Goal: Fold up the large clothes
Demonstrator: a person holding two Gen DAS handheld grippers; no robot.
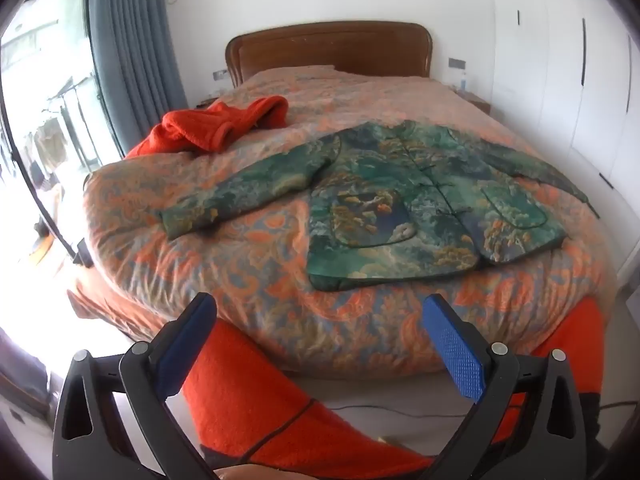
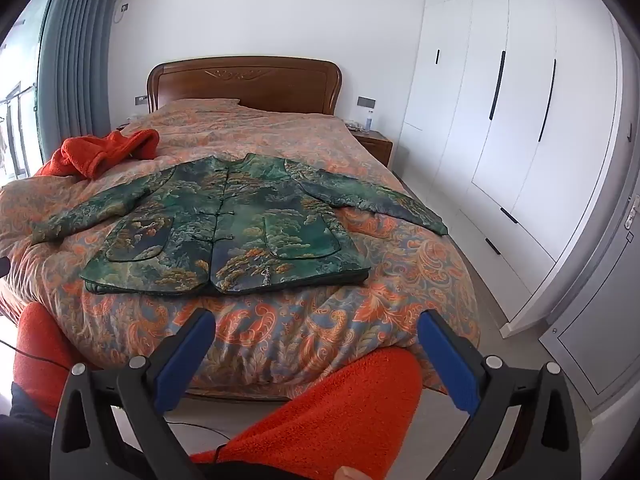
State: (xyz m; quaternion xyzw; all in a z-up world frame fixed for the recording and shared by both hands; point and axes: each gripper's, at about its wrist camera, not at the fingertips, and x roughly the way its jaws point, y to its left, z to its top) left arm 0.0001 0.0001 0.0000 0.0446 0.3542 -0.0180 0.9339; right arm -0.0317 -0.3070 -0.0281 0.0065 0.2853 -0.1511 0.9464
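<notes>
A green patterned jacket lies flat and face up on the bed, both sleeves spread out to the sides; it also shows in the right wrist view. My left gripper is open and empty, held off the foot of the bed, short of the jacket's hem. My right gripper is open and empty too, at the foot of the bed below the hem. Both grippers have blue pads.
An orange fleece garment lies bunched at the bed's far left. The bed has an orange paisley quilt and a wooden headboard. White wardrobes stand right, a curtain and window left. The person's orange-clad legs are below.
</notes>
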